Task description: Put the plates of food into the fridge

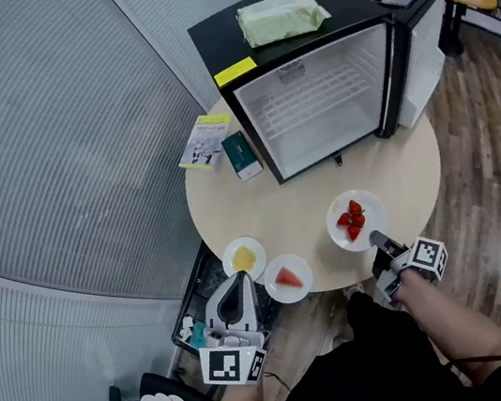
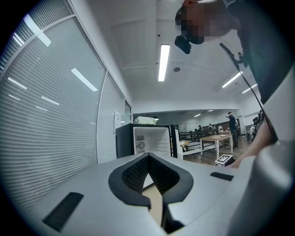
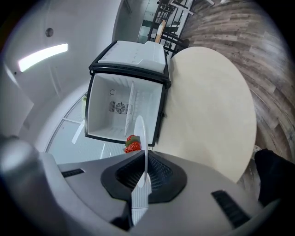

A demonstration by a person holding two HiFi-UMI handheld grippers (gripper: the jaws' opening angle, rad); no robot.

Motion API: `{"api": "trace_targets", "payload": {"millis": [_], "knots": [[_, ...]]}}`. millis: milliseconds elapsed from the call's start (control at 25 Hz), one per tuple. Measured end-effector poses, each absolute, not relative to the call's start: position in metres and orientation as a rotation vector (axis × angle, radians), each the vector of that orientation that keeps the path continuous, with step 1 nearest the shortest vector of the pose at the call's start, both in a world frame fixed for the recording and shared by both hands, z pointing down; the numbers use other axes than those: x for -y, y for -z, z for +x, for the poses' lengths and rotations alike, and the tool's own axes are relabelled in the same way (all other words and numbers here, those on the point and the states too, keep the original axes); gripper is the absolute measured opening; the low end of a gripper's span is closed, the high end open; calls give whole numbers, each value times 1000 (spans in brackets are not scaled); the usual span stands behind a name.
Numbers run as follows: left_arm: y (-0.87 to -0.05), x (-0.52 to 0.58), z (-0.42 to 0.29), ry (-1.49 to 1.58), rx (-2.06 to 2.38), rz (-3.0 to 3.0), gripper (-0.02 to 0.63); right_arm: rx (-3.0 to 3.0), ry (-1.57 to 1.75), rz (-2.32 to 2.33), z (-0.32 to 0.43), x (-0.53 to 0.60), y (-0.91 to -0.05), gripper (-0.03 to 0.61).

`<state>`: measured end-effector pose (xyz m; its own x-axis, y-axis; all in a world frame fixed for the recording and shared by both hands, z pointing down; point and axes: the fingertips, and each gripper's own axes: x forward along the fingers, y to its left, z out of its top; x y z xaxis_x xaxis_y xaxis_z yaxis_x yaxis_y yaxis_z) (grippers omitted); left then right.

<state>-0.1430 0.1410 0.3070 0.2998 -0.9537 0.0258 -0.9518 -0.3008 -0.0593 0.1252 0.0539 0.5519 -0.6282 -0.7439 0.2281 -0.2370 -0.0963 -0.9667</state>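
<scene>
An open office: slatted blinds (image 1: 49, 133); ceiling strip light (image 2: 162, 62); long wooden table (image 2: 220, 137) with people around.

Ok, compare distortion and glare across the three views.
Head view: evenly lit, sharp, only mild bending around the mini fridge. Left gripper view: strong fisheye, dark corners, ceiling light strip blown out. Right gripper view: same fisheye, scene rolled sideways, strawberry plate seen edge-on.

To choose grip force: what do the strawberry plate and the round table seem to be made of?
Strawberry plate: probably glossy white ceramic or melamine, judging by its thin, smooth rim. Round table: likely matte cream laminate, since the colour is even and shows no grain.
</scene>
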Motion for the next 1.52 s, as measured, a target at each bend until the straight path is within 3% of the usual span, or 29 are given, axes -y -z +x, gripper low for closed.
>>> {"api": "trace_targets", "payload": {"millis": [960,1520], "knots": [[-264,-4,-160,40,-1920,-2397,5,-1876,1746,-915,75,129,-463,15],[-265,29,-190,57,-2001,-2366,5,-1799,1812,-937,39,182,-467,15]]}}
